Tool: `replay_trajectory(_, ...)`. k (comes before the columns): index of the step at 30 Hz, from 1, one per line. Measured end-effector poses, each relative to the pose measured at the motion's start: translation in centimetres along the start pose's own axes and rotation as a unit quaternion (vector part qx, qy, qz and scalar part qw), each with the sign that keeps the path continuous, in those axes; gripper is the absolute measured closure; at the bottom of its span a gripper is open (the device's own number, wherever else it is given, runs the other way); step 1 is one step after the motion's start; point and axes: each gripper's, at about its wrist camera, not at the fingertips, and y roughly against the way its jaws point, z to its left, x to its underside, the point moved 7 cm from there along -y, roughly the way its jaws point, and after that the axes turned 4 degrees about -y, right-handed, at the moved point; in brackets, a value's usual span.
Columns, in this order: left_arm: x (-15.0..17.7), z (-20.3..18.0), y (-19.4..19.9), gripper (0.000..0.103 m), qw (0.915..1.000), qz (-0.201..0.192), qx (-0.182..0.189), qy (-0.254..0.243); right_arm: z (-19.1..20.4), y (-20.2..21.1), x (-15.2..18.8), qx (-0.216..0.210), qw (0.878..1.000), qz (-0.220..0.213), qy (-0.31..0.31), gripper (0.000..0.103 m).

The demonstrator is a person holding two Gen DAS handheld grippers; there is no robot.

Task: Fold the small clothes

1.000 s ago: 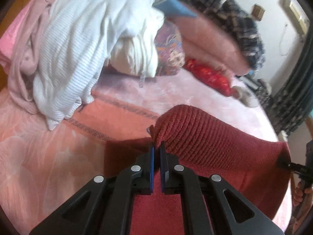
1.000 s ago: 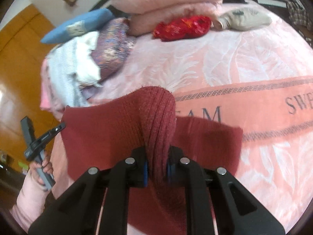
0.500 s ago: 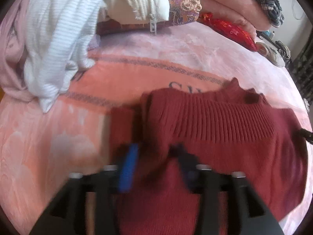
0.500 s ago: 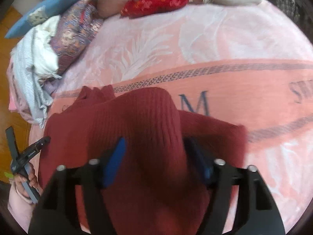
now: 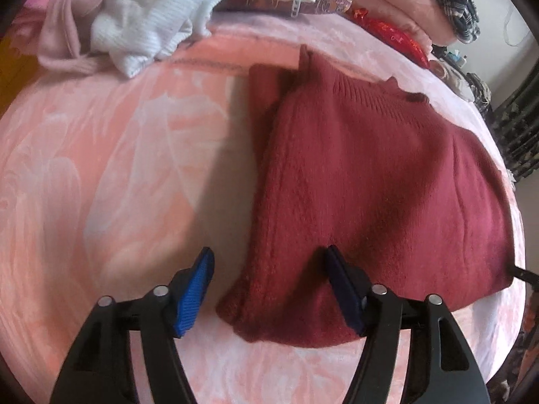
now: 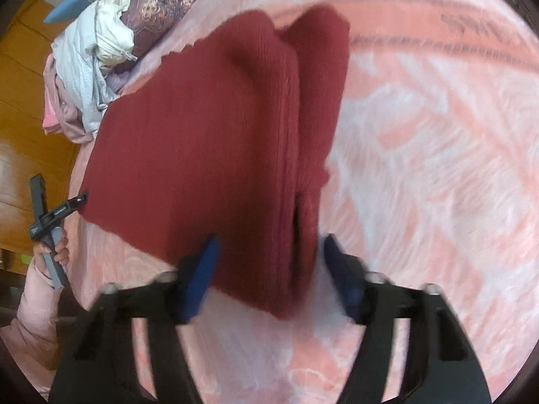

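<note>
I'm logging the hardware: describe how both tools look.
Each tool, left and right, has black plastic forked arms with triangular cut-outs, silver round pins, and ribbed blue pads on the fingertips. The hand gripping a grey handle wears a pink sleeve.

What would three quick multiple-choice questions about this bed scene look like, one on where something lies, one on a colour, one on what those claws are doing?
1. Where does the pile of white clothes sit relative to the sweater in the left wrist view?
A. beyond it, to the upper left
B. on top of it
C. under it

2. What colour is the sweater?
A. white
B. dark red
C. blue

3. What state is the left claw in?
A. shut on the sweater
B. open, holding nothing
C. shut on the blanket

Answers:
1. A, the pile lies further back on the pink blanket, apart from the sweater.
2. B, its knit is dark red in both views.
3. B, the blue pads stand wide apart; the right claw is open too.
</note>
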Motion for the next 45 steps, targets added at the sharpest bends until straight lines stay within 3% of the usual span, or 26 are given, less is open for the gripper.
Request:
replay_trajectory(2, 0.2, -0.5, -0.5, 0.072, 0.9998, 0.012, 0.014, 0.009, 0.3, 0.4, -0.3, -0.014, 1.0, -0.003, -0.011, 0.093)
replay_trajectory(5, 0.0, -0.8, 0.3, 0.087, 0.9995, 0.017, 0.022, 0.017, 1.2, 3.0, -0.3, -0.051, 0.998, -0.02, -0.014, 0.094)
replay_trajectory(8, 0.1, -1.2, 1.8, 0.087, 0.9994, 0.012, 0.032, 0.003, 1.4, 4.3, 0.8, -0.041, 0.999, -0.014, -0.008, 0.094)
replay_trajectory(12, 1.0, -0.5, 0.3, 0.087, 0.9992, 0.034, 0.018, -0.01, -0.6, 1.1, 2.6, 0.008, 0.999, 0.04, -0.013, 0.095)
replay_trajectory(15, 1.1, -0.5, -0.7, 0.086, 0.9991, 0.037, 0.019, 0.0, -0.9, 0.6, 2.6, -0.009, 0.999, 0.033, -0.026, 0.093)
replay_trajectory(18, 1.1, -0.9, 0.0, 0.08, 0.9993, 0.032, 0.016, -0.007, -0.3, 1.7, 2.7, 0.006, 1.0, 0.02, -0.008, 0.082)
replay_trajectory(19, 1.3, -0.9, 0.5, 0.072, 0.9994, 0.031, 0.011, -0.011, -0.1, 1.9, 2.8, 0.014, 1.0, 0.019, -0.003, 0.075)
replay_trajectory(20, 1.5, -0.8, 0.9, 0.057, 0.9994, 0.031, 0.001, -0.013, 0.1, 2.3, 2.9, 0.021, 1.0, 0.014, 0.003, 0.073)
replay_trajectory(22, 2.0, -0.9, 1.9, 0.051, 0.9994, 0.027, -0.005, -0.019, 0.5, 3.4, 3.3, 0.022, 1.0, -0.001, 0.009, 0.073)
replay_trajectory(27, 3.6, -1.5, 2.7, 0.051, 0.9989, 0.017, -0.019, -0.04, 1.1, 3.0, 3.5, 0.039, 0.999, -0.015, 0.006, 0.067)
replay_trajectory(29, 3.9, -1.6, 1.7, 0.051, 0.9987, 0.025, -0.023, -0.037, 0.5, 1.8, 3.4, 0.036, 0.999, -0.005, -0.01, 0.074)
replay_trajectory(31, 4.1, -1.4, 0.4, 0.049, 0.9986, 0.035, -0.029, -0.028, -0.6, 0.5, 3.6, 0.068, 0.998, 0.008, -0.01, 0.084)
replay_trajectory(35, 4.2, -1.2, -0.5, 0.047, 0.9986, 0.036, -0.03, -0.023, -2.0, -0.1, 3.4, 0.05, 0.998, 0.023, -0.04, 0.084)
replay_trajectory(40, 4.2, -1.3, -0.6, 0.046, 0.9982, 0.036, -0.038, -0.028, -1.4, -0.3, 3.3, 0.073, 0.997, 0.024, -0.029, 0.083)
replay_trajectory(43, 4.1, -1.2, -0.2, 0.046, 0.9984, 0.041, -0.037, -0.012, -1.0, 0.4, 3.2, 0.066, 0.997, 0.012, -0.033, 0.077)
replay_trajectory(45, 4.3, -1.3, 0.6, 0.048, 0.9987, 0.041, -0.031, 0.004, -0.9, 1.9, 3.5, 0.05, 0.998, -0.006, -0.043, 0.063)
